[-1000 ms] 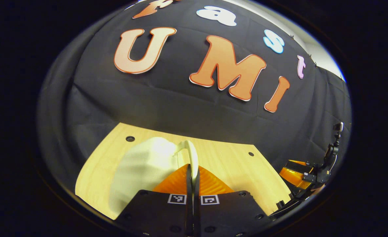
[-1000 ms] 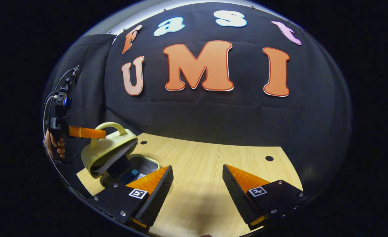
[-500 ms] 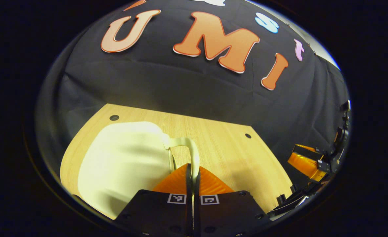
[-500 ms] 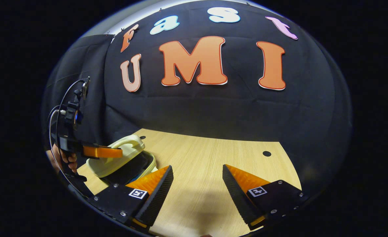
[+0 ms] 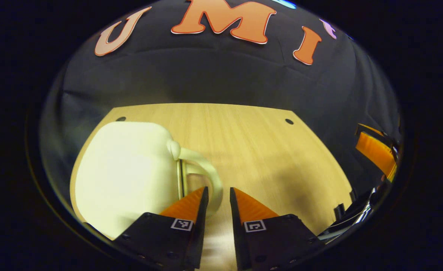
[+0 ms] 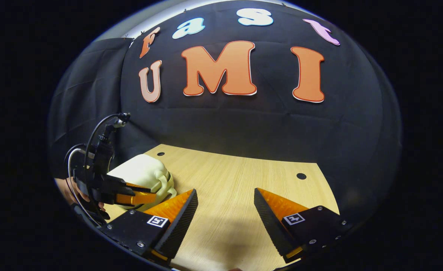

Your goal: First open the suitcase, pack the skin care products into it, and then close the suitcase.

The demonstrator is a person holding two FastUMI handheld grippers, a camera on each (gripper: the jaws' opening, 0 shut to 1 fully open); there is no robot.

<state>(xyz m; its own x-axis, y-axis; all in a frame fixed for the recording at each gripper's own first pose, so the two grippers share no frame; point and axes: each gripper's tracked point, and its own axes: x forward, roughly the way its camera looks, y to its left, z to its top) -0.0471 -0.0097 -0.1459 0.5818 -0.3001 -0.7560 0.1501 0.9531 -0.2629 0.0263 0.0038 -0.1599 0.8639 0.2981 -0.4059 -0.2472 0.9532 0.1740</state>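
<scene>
At 11 o'clock from the left tool, slightly apart, the closed suitcase handle lies loose; the right tool waits wide apart.

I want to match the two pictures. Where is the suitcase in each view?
Left gripper view: suitcase at lower left, closed, its handle just ahead of the jaws.
Right gripper view: suitcase at lower left, behind the left gripper.
Shared landmark: the table hole beyond the suitcase.

You have a pale cream-yellow suitcase with matching handle, on a light wood-grain table.
</scene>
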